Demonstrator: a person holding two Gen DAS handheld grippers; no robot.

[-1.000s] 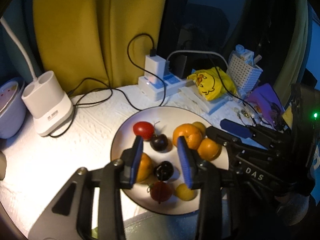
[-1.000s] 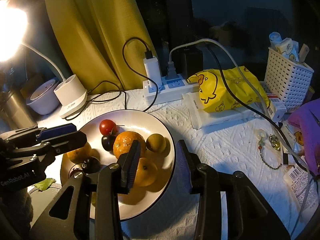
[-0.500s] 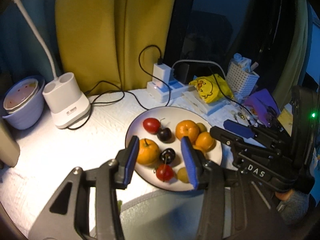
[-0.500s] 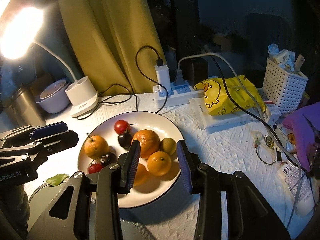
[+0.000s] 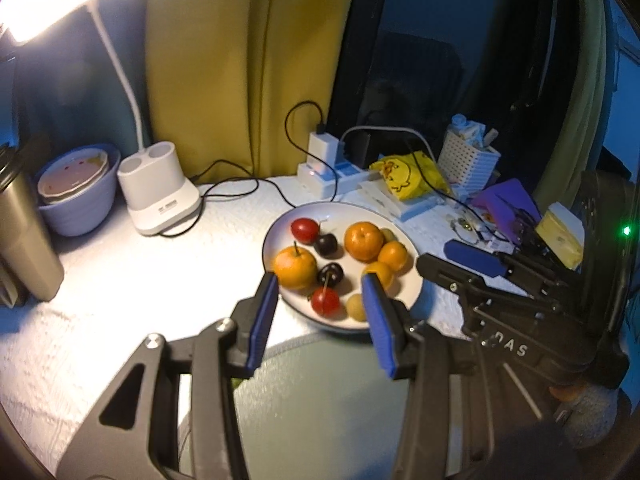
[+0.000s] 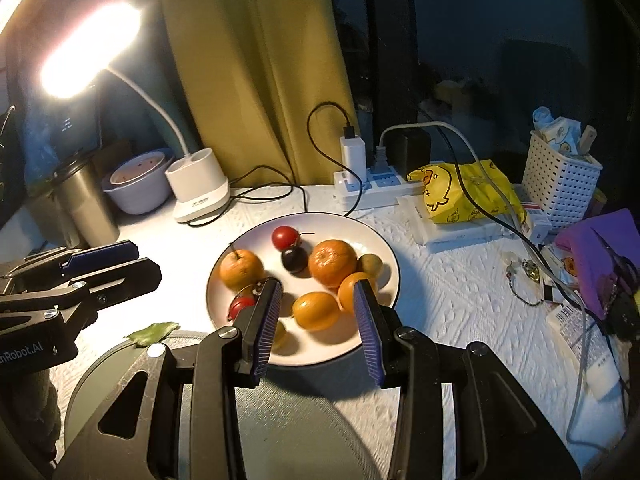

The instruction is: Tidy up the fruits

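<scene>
A white plate (image 5: 412, 288) (image 6: 376, 236) holds several fruits: oranges (image 5: 363, 241) (image 6: 332, 262), red tomatoes (image 5: 305, 230) (image 6: 285, 237), dark cherries (image 5: 330, 274) (image 6: 294, 259) and small yellow-green fruits (image 6: 370, 266). My left gripper (image 5: 320, 284) is open and empty, above the plate's near edge. My right gripper (image 6: 316, 292) is open and empty, above the plate's near side. Each gripper shows in the other view: the right one (image 5: 472, 264), the left one (image 6: 104, 264).
A grey-green round mat (image 5: 320, 396) (image 6: 304, 420) lies in front of the plate, with a leaf (image 6: 151, 333) by it. Lamp base (image 5: 158, 190), lavender bowl (image 5: 76, 196), steel cup (image 5: 24, 240), power strip (image 6: 372, 186), yellow bag (image 6: 464, 190), white basket (image 6: 560, 176), cables and clutter at right.
Both grippers have pulled back and risen from the plate, so the plate looks smaller and farther. Both stay open and empty. The fruits have not moved.
</scene>
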